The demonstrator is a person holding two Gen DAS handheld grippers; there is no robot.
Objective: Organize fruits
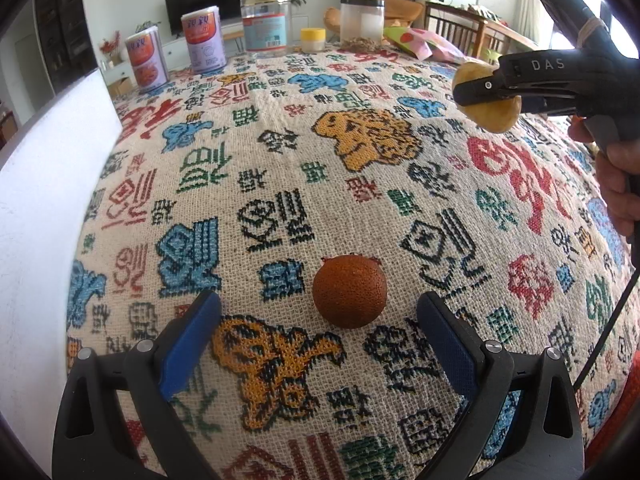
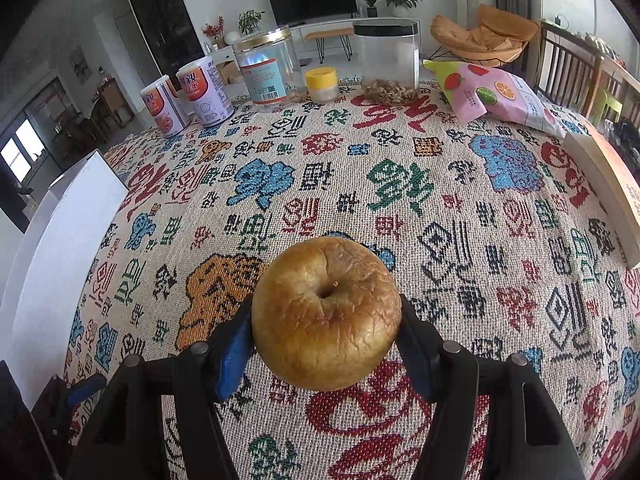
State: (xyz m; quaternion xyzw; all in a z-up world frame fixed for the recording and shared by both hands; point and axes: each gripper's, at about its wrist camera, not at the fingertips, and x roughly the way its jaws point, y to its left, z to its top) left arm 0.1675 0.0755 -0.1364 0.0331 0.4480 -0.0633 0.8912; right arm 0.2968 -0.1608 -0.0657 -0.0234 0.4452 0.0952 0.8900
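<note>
Left gripper (image 1: pixel 318 340): blue ribbed pads spread apart, rough round orange (image 1: pixel 349 291) resting between them on coarse woven tablecloth (image 1: pixel 280 152), untouched. Right gripper (image 2: pixel 326 334) clamped on wrinkled yellow-brown apple (image 2: pixel 326 314), lifted. Beyond: 2 cylindrical tins (image 2: pixel 186 96), clear jars (image 2: pixel 386 62).

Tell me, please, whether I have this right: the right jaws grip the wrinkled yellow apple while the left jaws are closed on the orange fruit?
Not quite. The left wrist view shows the left gripper open, the orange fruit lying untouched on the cloth. The right gripper does grip the apple.
</note>
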